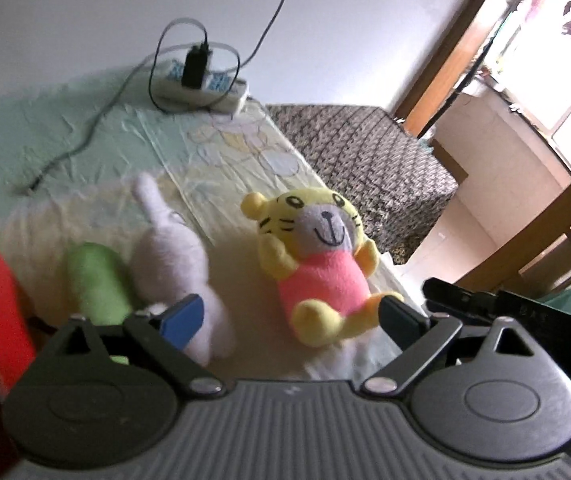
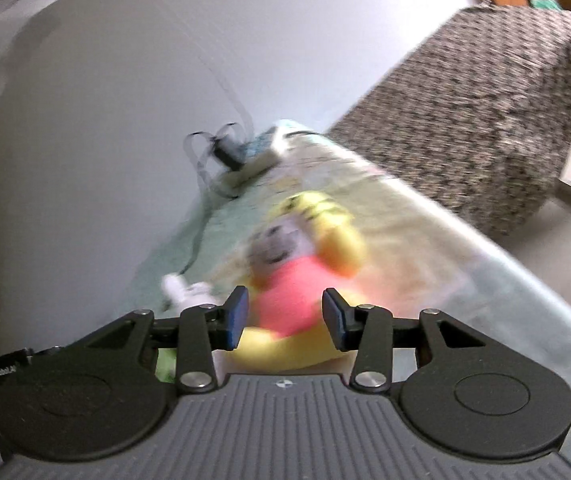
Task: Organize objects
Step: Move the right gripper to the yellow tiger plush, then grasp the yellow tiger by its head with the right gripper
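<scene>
Left wrist view: tiger toy (image 1: 321,264), yellow with pink shirt, frame centre on bed (image 1: 85,136); left gripper (image 1: 291,316) jaws spread. Right gripper (image 2: 284,314) jaws released, straddling the blurred toy.

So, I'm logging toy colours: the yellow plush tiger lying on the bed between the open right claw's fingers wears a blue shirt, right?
Not quite: the yellow plush tiger wears a pink shirt, not blue, as both wrist views show. The rest holds: it lies on the bed with the open right claw around its body.
</scene>
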The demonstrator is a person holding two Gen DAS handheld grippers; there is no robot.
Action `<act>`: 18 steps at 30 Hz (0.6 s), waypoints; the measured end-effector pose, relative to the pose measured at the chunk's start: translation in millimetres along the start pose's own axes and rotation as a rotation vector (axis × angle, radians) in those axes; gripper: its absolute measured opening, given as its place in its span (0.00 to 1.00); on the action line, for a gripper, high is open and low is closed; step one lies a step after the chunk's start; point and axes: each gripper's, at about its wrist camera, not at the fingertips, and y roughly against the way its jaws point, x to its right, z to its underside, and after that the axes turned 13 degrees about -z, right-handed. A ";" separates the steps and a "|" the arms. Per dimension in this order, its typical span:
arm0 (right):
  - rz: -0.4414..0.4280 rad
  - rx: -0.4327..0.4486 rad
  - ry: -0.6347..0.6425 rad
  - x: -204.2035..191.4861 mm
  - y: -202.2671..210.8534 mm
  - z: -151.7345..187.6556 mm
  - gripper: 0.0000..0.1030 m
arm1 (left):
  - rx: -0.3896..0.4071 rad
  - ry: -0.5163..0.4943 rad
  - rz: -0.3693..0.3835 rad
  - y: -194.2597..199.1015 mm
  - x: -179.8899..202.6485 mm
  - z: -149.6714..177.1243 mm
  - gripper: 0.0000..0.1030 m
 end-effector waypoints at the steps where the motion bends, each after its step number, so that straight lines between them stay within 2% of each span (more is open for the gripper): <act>1: -0.004 -0.002 -0.014 7.5 -0.7 -5.6 0.44 | -0.009 -0.004 -0.002 -6.1 5.0 -1.3 0.92; 4: -0.020 -0.005 -0.034 25.1 -4.0 -12.7 0.52 | -0.041 -0.024 -0.005 -25.7 23.0 1.4 0.92; 7: -0.033 -0.034 -0.033 36.3 -9.7 -14.8 0.54 | -0.060 -0.042 -0.007 -43.7 39.4 1.9 0.92; 11: -0.079 -0.079 -0.044 49.0 -22.8 -24.6 0.62 | -0.080 -0.013 0.052 -64.3 49.7 -6.5 0.92; 16: -0.117 -0.108 -0.079 62.4 -40.1 -35.3 0.62 | -0.119 -0.038 -0.024 -93.7 59.0 -8.1 0.92; 18: -0.120 -0.125 -0.076 65.4 -47.0 -37.2 0.62 | -0.131 -0.025 -0.028 -99.1 56.4 -10.2 0.92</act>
